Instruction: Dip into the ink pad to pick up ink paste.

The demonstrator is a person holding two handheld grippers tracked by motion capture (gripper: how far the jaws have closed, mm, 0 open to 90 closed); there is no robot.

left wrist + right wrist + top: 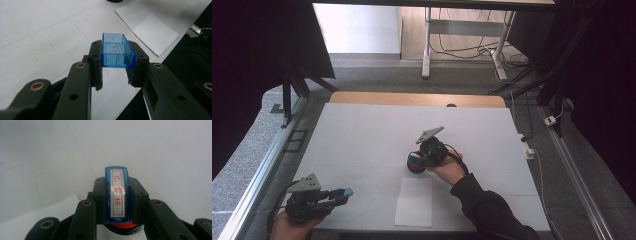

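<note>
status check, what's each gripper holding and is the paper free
Left gripper shut on blue cap, low at the table's near left. Right gripper shut on blue stamp, above the sheet. White paper flat, nothing on it.

Left tongs [343, 193] sit low at the near-left, held in the left hand [292, 225], lying approx. level and pointing right; jaws clamped. Right tongs [413, 162] are nearer the middle, held in the right hand [449, 170], w/ a dark sleeve [487, 210] behind, pointing left and down; jaws clamped too.
</note>
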